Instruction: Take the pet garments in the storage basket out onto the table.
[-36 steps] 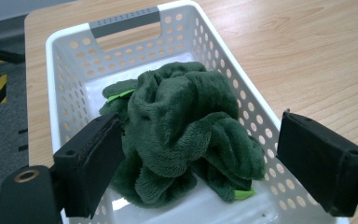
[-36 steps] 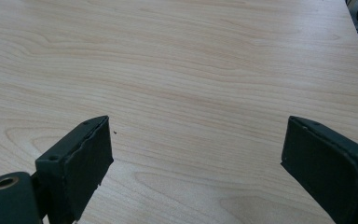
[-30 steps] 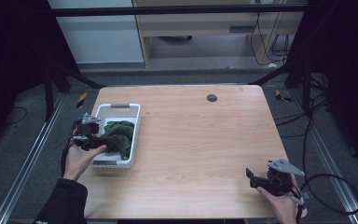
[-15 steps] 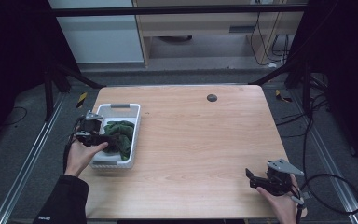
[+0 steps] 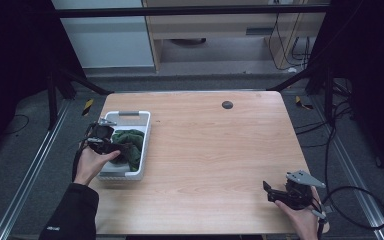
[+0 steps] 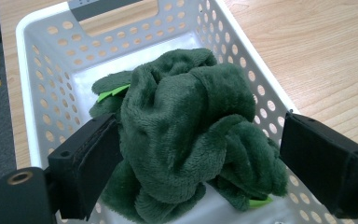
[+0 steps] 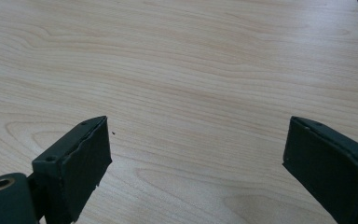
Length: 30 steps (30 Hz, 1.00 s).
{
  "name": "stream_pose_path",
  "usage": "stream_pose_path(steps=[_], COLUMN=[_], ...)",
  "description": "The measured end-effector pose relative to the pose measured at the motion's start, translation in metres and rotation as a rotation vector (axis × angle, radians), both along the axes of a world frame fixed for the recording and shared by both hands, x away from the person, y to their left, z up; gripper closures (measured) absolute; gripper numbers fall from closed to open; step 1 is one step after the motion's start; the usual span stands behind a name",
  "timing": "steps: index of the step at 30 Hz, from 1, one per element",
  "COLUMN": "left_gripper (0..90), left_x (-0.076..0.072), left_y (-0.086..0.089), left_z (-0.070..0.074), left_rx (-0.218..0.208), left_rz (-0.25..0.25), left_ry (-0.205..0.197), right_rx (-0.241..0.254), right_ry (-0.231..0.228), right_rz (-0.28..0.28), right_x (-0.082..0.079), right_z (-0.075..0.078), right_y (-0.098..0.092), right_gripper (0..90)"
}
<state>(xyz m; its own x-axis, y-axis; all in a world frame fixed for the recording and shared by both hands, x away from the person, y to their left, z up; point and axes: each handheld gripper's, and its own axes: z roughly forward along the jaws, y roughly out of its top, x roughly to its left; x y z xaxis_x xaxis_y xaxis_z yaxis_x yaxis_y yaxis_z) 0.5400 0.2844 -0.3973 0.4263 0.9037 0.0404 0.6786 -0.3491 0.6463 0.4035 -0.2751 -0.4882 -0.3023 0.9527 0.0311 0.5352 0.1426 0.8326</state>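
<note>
The left gripper [image 6: 191, 154] has its jaws apart around the green cloth [image 6: 186, 130], at frame centre inside the white basket [image 6: 37, 93]. A shallow bite may slip. The right gripper [image 7: 196, 158] idles, jaws apart, over the counter [image 7: 191, 56].

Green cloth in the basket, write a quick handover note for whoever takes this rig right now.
Left claw: open, jaws either side of the green cloth, not yet closed on it.
Right claw: open, holding nothing, over bare table at the near right corner.
Cloth lies bunched inside the white basket at the table's left side.
Done: left claw is in position.
Left: probably close on the cloth and lift it out.
</note>
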Motion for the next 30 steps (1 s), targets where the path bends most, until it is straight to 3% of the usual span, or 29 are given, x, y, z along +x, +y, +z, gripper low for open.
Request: stream_pose_path(steps=[22,30], left_gripper=[9.6,15.0], left_x=[0.016,0.02], left_y=[0.0,-0.002], left_z=[-0.021,-0.028], left_rx=[0.044,0.061], left_rz=[0.023,0.043], left_ry=[0.065,0.082], right_rx=[-0.012,-0.011], right_ry=[0.008,0.013], right_rz=[0.012,0.015], right_x=[0.002,0.002], right_z=[-0.002,-0.002], right_y=[0.0,0.0], right_gripper=[6.1,5.8])
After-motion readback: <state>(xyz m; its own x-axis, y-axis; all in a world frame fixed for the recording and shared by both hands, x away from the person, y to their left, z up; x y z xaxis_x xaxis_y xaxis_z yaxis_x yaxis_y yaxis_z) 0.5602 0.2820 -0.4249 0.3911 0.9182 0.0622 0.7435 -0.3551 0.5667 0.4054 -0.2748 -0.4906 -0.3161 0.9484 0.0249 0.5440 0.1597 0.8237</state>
